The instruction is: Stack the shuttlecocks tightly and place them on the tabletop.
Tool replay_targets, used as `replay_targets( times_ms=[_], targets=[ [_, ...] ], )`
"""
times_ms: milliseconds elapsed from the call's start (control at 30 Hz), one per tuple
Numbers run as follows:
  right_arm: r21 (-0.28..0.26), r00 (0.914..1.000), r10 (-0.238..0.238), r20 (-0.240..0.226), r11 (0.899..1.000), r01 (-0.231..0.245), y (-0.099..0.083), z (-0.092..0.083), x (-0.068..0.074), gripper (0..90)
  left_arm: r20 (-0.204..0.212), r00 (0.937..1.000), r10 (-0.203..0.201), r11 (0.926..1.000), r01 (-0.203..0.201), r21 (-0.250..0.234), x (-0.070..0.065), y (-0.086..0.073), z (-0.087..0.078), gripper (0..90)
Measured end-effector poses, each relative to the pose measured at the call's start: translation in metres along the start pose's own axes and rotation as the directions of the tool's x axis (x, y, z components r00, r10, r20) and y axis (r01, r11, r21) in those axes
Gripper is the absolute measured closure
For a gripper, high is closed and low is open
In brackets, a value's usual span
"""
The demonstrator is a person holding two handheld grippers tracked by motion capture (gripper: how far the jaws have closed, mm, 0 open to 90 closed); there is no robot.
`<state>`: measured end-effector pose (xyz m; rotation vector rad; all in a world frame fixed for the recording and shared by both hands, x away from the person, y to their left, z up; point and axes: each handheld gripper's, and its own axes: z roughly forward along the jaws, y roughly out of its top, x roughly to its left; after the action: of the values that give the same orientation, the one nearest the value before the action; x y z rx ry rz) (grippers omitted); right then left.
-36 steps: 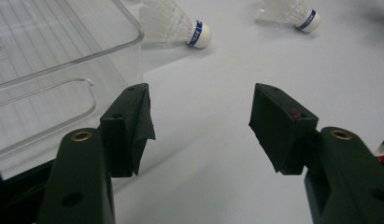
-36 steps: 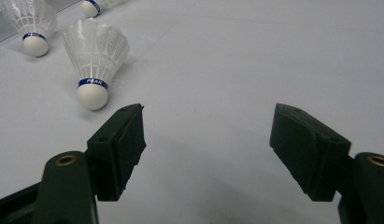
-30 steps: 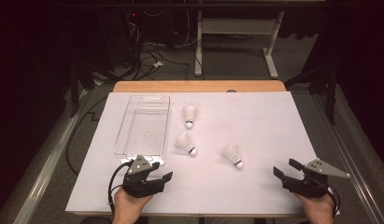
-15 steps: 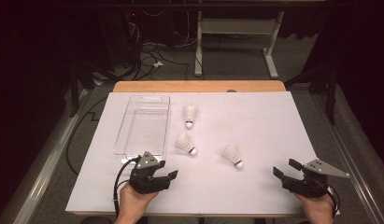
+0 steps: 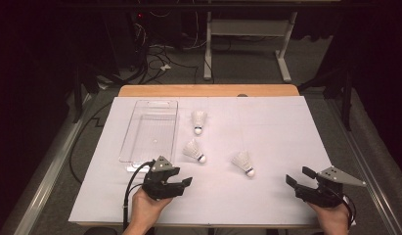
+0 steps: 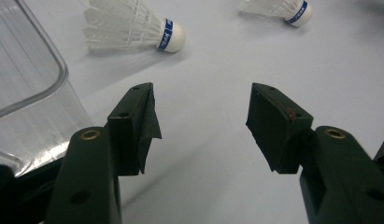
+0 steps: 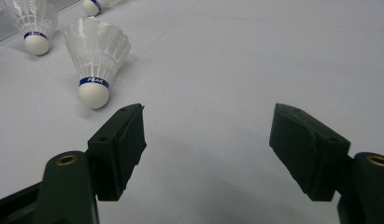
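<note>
Left gripper (image 5: 185,181) sits low near the table's front edge, jaws wide apart w/ nothing between them; they've just been closing a little. In the left gripper view the tray and far shuttlecock are cut off by the frame edges. Nearest shuttlecock (image 5: 194,151) lies on its side ahead of the jaws, apart from them, just beside the clear plastic tray (image 5: 150,128), cork end pointing away from the tray. Second shuttlecock (image 5: 243,162) lies further right, third (image 5: 199,121) further back by the tray. Right gripper (image 5: 297,176) rests near the front right corner, jaws also wide, holding nothing. White table cover (image 5: 277,127) bare between them.
</note>
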<state>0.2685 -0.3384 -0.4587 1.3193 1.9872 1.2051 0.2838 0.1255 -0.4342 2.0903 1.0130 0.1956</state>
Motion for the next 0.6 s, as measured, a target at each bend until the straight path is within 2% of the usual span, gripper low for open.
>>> replay_targets(
  times_ms=[600],
  targets=[
    [0.0,1.0,-0.008,-0.004,1.0,0.008,0.0,0.0,0.0,27.2,-0.016,0.9998,0.009,0.9991,-0.008,0.042,-0.003,0.028,0.006,40.1]
  ],
)
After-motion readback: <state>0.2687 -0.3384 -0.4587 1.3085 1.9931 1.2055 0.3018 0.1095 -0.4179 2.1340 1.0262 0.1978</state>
